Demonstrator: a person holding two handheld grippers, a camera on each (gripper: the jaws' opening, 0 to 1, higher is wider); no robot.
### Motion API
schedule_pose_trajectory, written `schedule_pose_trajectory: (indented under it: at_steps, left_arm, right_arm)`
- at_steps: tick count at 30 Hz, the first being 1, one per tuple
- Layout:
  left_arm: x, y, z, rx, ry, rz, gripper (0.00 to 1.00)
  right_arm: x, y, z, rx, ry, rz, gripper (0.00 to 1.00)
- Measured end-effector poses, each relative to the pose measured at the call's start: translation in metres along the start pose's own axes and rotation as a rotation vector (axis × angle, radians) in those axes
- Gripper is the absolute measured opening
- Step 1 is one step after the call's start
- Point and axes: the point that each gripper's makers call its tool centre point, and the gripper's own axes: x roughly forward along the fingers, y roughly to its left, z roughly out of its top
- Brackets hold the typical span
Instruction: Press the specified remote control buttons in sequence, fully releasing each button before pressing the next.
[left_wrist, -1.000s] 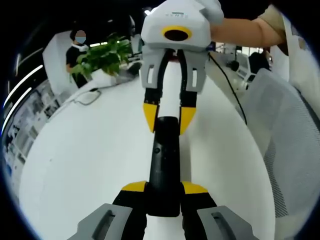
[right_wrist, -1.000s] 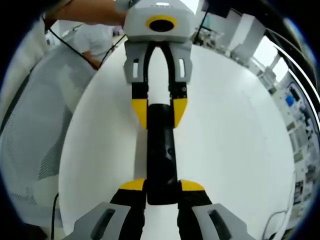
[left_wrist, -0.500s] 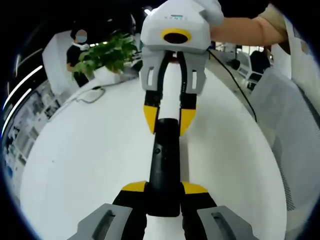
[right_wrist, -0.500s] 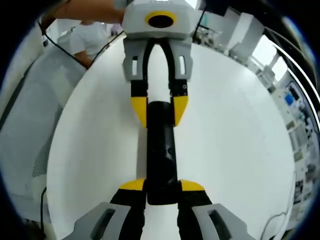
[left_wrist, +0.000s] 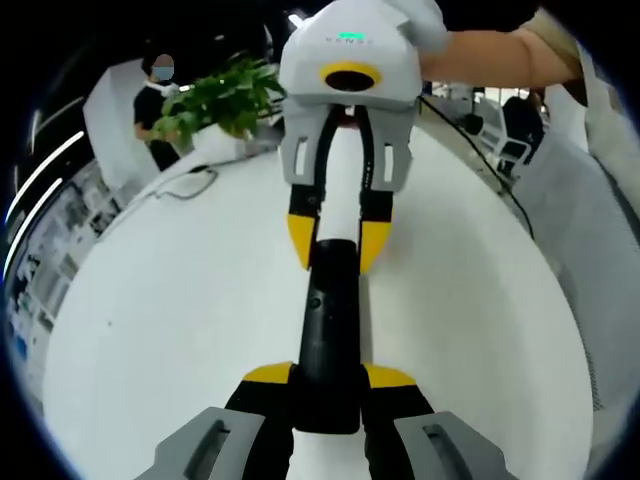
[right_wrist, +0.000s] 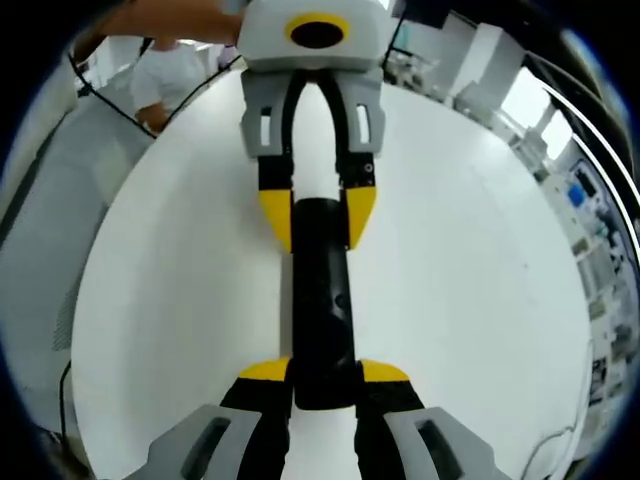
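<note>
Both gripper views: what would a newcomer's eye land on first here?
A long black remote control spans the middle, clamped at each end between yellow-tipped fingers: the left gripper holds the near end in its view, the right gripper the far end. Beneath lies a white table, with a leafy plant behind.

**Open tabletop on both sides**

The round white table (left_wrist: 180, 300) lies bare to either side of the long black remote control (left_wrist: 328, 330). At its far edge a leafy green potted plant (left_wrist: 222, 97) and a thin cable (left_wrist: 185, 185) stand in the way.
</note>
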Motion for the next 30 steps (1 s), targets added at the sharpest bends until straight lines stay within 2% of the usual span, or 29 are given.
schedule_pose_trajectory:
  at_steps: [12,30]
  left_arm:
    - [0.005,0.018,-0.005,-0.003,0.021,0.015,0.24]
    - [0.009,0.021,-0.009,-0.012,0.053,0.016,0.24]
  right_arm:
    - [0.005,-0.017,-0.002,-0.006,0.007,-0.012,0.21]
    - [0.01,-0.025,-0.002,-0.035,0.034,-0.018,0.21]
